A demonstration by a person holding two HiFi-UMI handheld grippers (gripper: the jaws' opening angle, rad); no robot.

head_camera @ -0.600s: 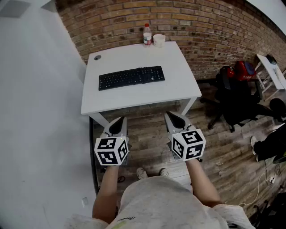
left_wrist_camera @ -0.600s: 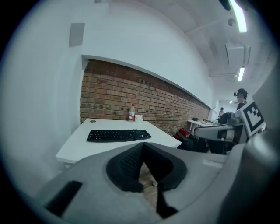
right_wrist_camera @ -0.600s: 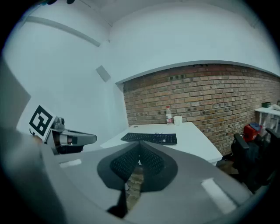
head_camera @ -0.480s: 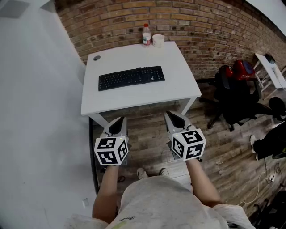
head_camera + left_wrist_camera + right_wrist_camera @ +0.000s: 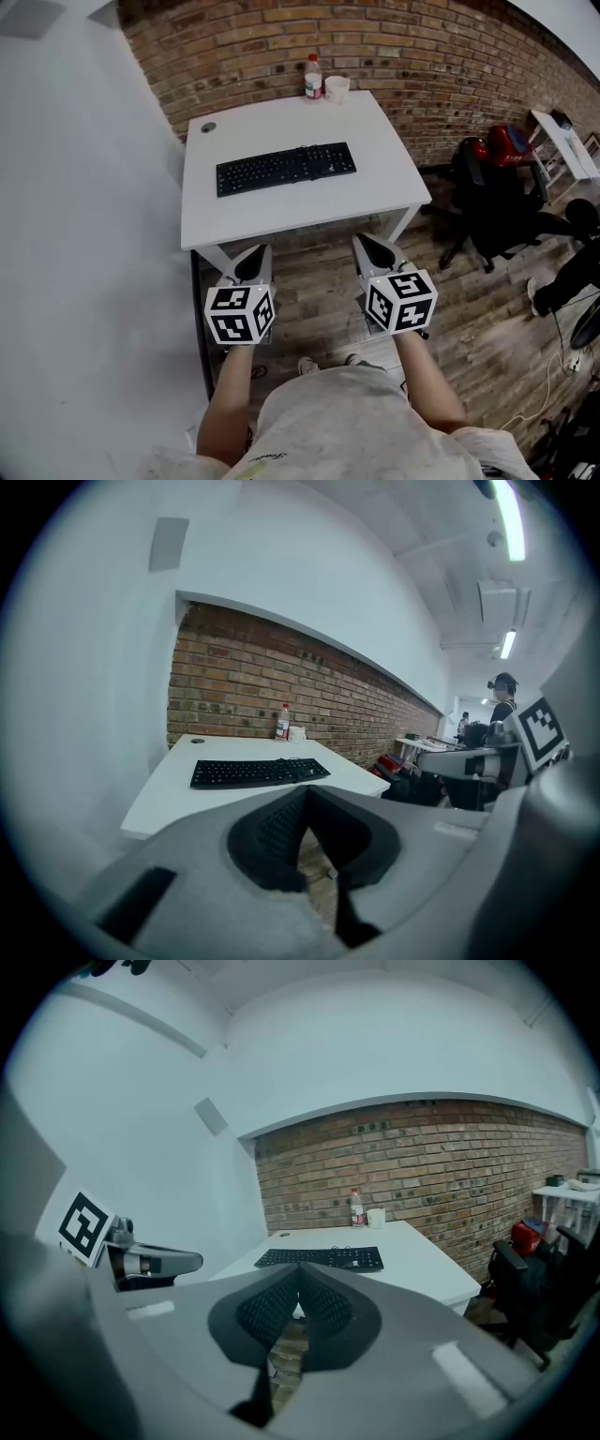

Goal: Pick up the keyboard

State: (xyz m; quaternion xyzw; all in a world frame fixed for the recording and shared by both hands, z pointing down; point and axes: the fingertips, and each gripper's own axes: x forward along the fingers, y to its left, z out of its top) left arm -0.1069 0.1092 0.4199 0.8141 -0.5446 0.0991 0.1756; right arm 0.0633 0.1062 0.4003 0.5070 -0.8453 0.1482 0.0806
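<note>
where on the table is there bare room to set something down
Bare: the front strip of the table between the keyboard and the near edge, and the right end beside the keyboard. Crowded: the back edge, where the bottle and cup stand side by side.

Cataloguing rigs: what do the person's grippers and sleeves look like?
The left gripper and right gripper match: pale grey shells, tapered jaws with black textured pads, a white cube with black square markers. The shirt is light grey, short-sleeved.

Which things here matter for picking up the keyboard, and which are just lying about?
For the job: keyboard, white table under it, left gripper, right gripper (both shut, empty).
Lying about: bottle, cup, black office chair, red bag.
</note>
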